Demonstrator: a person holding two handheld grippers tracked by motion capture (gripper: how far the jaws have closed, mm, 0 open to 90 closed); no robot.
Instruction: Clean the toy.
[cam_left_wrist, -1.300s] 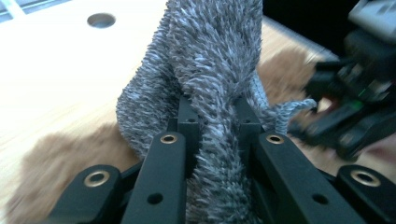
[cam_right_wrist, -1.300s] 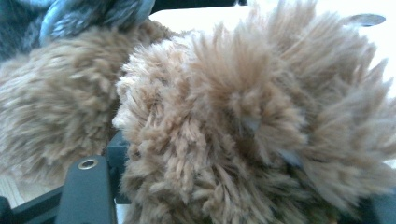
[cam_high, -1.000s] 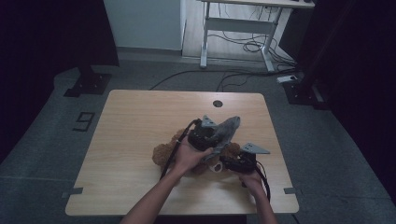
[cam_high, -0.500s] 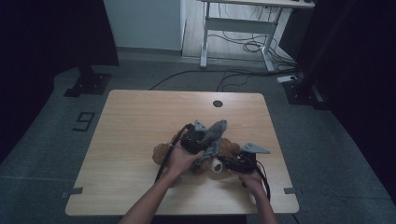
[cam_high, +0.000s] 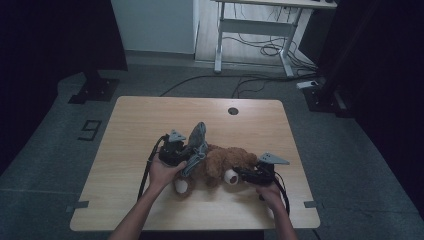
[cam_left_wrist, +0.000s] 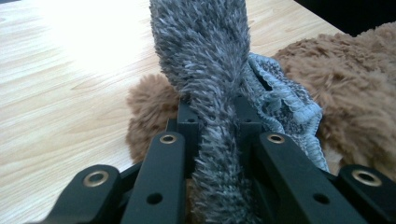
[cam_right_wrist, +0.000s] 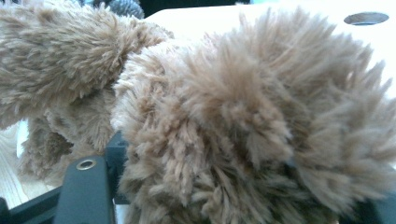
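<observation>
Readable writing: just a "9" marker (cam_high: 90, 130) on the floor left of the counter (cam_high: 150, 115), nothing legible on the toy or the claws

Brown teddy bear (cam_high: 225, 162) lies on its side on the near half of the counter, between the two hands, white foot pad facing the camera near the front edge

Left claw (cam_high: 192, 150) is clamped shut on a grey fuzzy garment (cam_high: 198, 140); in the left gripper view the grey pile (cam_left_wrist: 205, 70) runs straight up between the jaws, pinched tight, with a knitted light-blue hem (cam_left_wrist: 294, 112) bunched to its right against the bear's fur (cam_left_wrist: 355, 74). Garment stands up from the claw and sits against the bear's left end. Left hand (cam_high: 165, 172) wraps the gripper body from below, forearm coming in diagonally from the bottom edge, claw aimed up and right toward the bear, cable looping off its left side

Right claw (cam_high: 237, 175) is partly closed on the bear's right end; in the right gripper view brown fur (cam_right_wrist: 261, 121) fills the gap between the jaws and covers the far one. Right hand (cam_high: 270, 192) holds that gripper low near the front edge, claw pointing left and roughly level, grey three-cornered plate (cam_high: 272, 159) on top

Round grommet hole (cam_high: 233, 110) in the counter well behind the bear
</observation>
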